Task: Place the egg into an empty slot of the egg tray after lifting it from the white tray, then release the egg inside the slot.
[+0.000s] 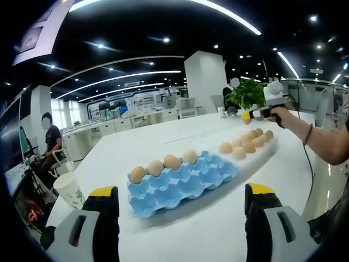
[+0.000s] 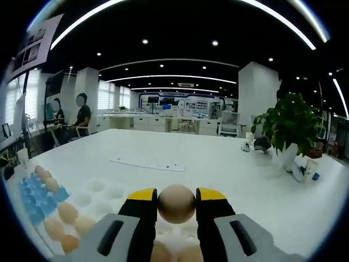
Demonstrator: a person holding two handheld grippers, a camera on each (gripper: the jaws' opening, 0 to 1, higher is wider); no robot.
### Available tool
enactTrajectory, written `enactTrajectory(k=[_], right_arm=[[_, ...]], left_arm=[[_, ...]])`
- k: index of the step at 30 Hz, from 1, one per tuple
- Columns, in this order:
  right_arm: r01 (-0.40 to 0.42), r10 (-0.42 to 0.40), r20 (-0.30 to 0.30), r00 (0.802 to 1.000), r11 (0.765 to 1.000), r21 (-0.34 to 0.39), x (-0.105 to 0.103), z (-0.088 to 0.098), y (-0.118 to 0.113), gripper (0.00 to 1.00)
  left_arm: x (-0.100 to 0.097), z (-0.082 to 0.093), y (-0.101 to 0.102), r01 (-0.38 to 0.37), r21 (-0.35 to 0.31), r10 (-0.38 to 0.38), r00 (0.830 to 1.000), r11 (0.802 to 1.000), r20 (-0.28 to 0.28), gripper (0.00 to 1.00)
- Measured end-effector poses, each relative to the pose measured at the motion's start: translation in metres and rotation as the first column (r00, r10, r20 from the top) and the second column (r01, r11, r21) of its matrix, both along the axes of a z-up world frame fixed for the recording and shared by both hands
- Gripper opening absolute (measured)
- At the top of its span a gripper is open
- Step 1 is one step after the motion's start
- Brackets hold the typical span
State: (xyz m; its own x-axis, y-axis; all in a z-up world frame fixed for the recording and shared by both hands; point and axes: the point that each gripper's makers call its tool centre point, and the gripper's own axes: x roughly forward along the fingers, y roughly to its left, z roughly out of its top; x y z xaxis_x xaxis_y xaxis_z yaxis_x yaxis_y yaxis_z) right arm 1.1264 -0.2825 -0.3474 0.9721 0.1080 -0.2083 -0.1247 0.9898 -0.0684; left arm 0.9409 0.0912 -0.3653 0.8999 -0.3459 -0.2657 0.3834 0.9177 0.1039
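Right gripper (image 2: 176, 204) of mine is clamped on the egg (image 2: 176, 203), pinched between the yellow-tipped jaws and raised above the white tray (image 2: 103, 195) so it can travel clear of the eggs lying there. Over on the white table (image 1: 180, 136) I hold the left gripper (image 1: 180, 204) with its jaws spread wide on nothing, looking straight at the blue egg tray (image 1: 182, 180). Four eggs fill its far row, so I judge any nearer slot suits.

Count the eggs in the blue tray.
4, in a row along the blue tray's far edge. None seem hidden.
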Motion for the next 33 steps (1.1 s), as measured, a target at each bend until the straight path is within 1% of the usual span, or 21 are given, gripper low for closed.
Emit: enactTrajectory(k=[15,22,30,33], right_arm=[[-0.078,0.078,0.021,0.997,0.997,0.001,-0.006,0.01,0.032,0.29],[-0.103,0.103,0.012,0.995,0.995,0.001,-0.007,0.007,0.043,0.29],[-0.134,0.134,0.001,0.991,0.991,0.028,-0.009,0.0,0.056,0.29],[-0.144,0.144,0.002,0.99,0.989,0.028,-0.01,-0.001,0.061,0.29]], left_arm=[[-0.001,-0.002,0.0,0.001,-0.001,-0.001,1.0,1.0,-0.002,0.98],[-0.001,-0.002,0.0,0.001,0.0,-0.001,1.0,1.0,-0.001,0.98],[-0.002,-0.002,-0.001,0.004,0.001,-0.004,1.0,1.0,-0.001,0.98],[-0.002,-0.001,-0.001,0.003,0.002,-0.003,1.0,1.0,0.001,0.98]])
